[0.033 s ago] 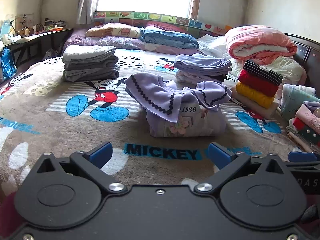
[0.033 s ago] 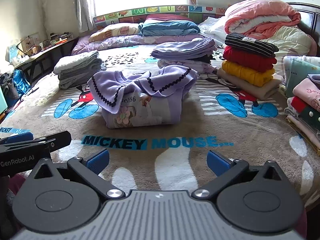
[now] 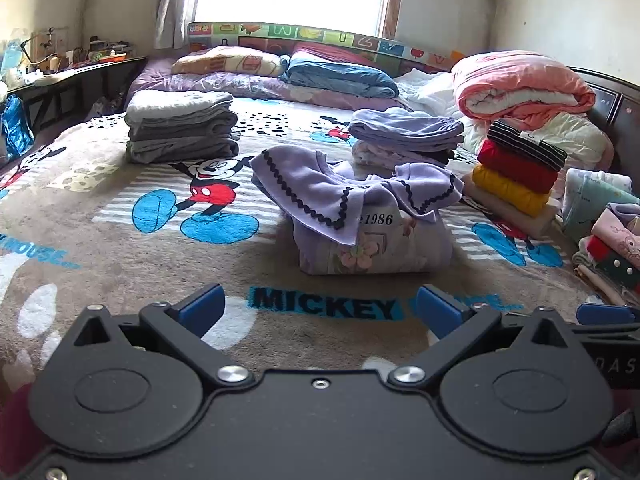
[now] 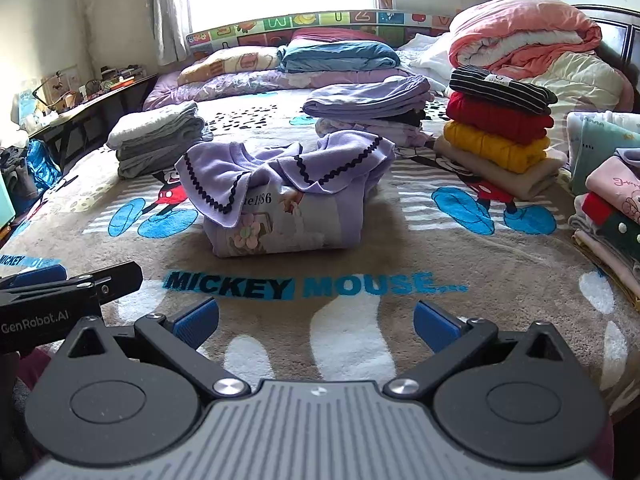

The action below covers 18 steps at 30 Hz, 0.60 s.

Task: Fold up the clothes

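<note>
Left wrist view shows the purple top (image 3: 372, 224) sitting folded in the middle of the bed (image 3: 120, 264), on the Mickey blanket. Its frilly collar flops over the front, so it does not look quite neat yet. The left gripper (image 3: 318, 310) has its fingers wide apart with nothing between them. The right gripper (image 4: 316, 320) is the same, wide and empty. Both hang back near the bed's edge, well apart from the top. Tidy piles, like the grey stack (image 3: 182, 128) and the bright stack (image 4: 500, 132), sit around the sides, probably to leave the middle free for folding.
</note>
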Each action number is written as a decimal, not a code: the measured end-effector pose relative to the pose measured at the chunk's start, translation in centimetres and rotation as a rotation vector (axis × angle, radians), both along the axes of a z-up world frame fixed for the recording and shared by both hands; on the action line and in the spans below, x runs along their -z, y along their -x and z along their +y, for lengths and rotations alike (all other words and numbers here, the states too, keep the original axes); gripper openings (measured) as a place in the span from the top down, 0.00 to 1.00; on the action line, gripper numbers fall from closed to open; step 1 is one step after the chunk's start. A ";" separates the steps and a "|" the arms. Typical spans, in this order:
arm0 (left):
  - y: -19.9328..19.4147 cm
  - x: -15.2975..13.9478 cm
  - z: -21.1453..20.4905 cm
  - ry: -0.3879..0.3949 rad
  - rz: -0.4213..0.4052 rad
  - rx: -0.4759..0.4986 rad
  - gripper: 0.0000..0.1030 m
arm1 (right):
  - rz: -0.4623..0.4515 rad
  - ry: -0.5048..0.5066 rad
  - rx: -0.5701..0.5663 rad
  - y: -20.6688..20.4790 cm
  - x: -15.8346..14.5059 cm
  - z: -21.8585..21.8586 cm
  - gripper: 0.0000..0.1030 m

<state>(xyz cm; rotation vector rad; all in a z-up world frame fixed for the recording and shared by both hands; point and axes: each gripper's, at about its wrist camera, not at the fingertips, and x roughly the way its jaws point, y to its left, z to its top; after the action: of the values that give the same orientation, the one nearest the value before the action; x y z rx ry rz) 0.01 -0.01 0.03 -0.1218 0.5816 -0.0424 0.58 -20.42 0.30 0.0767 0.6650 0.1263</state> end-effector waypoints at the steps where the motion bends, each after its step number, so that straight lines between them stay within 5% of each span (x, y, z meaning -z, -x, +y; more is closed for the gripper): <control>1: 0.0 0.0 0.0 -0.001 -0.003 0.001 0.00 | 0.001 -0.003 0.000 0.0 0.0 0.0 0.00; 18: -0.2 0.3 -0.7 -0.022 -0.018 0.011 0.00 | 0.009 -0.021 0.002 -0.2 0.4 -0.4 0.00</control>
<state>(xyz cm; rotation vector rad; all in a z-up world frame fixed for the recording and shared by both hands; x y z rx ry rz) 0.25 -0.71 -0.28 -0.0969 0.5649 -0.0480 0.75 -20.81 -0.10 0.0978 0.6728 0.1311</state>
